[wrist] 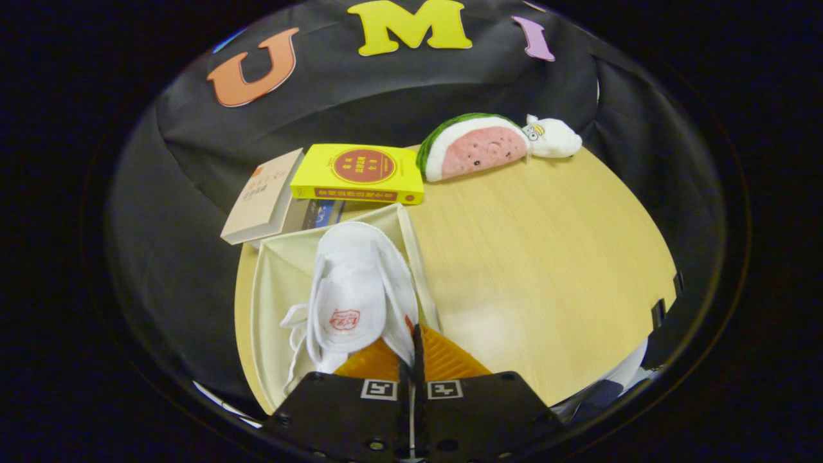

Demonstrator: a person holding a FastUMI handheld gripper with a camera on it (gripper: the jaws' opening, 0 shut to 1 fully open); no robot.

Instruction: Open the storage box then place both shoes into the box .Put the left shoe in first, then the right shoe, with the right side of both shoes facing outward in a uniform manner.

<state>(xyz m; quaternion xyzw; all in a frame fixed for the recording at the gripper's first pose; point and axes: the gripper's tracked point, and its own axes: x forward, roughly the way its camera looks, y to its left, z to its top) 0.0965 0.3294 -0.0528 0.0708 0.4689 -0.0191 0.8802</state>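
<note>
I am pinching one white shoe [360, 289] in my gripper [411, 350], fingers nearly together, over the open storage box [276, 283]. Three books [357, 172] and one watermelon plush [472, 146] (beside a small white plush [551, 138]) are lying beyond on the table [546, 257].

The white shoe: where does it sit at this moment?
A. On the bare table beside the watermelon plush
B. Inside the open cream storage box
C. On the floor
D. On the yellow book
B: the white shoe lies within the walls of the cream storage box, just ahead of the gripper, whose fingers are closed together.
</note>
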